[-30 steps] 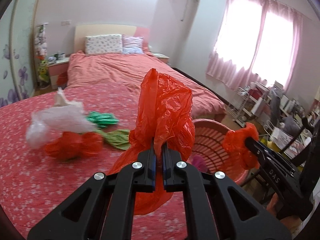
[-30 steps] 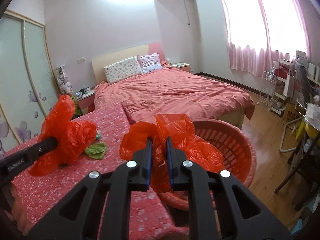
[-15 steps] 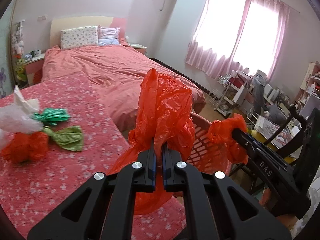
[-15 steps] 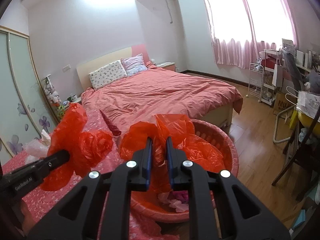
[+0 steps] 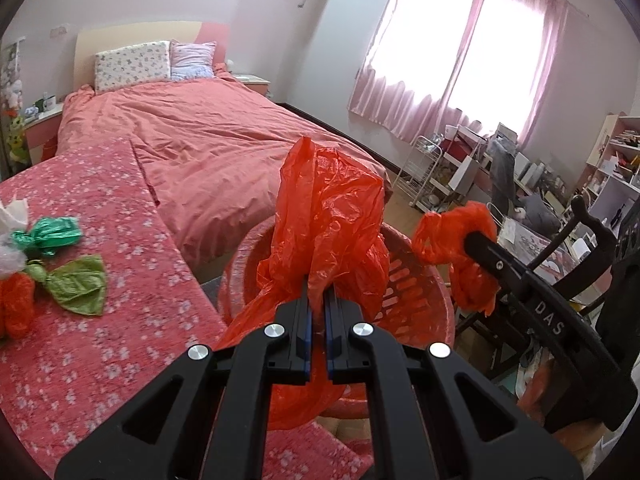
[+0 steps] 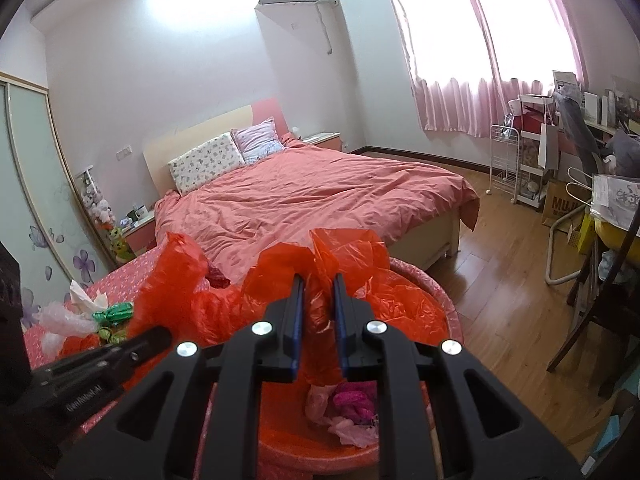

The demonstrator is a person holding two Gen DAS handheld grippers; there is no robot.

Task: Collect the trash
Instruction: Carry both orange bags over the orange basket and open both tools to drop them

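My left gripper is shut on one edge of a red plastic bag. My right gripper is shut on the bag's other edge. Both hold the bag over a pink-red slotted basket, which also shows in the right wrist view. Pink and magenta trash lies in the bottom of the basket. My right gripper's finger shows in the left wrist view.
Green bags, an olive bag, an orange-red bag and white plastic lie on the red floral table at left. A bed stands behind. A dark chair and shelves stand at right.
Both grippers have moved right with the bag, off the table and over the basket. The loose trash on the table has slid toward the left edge of view.
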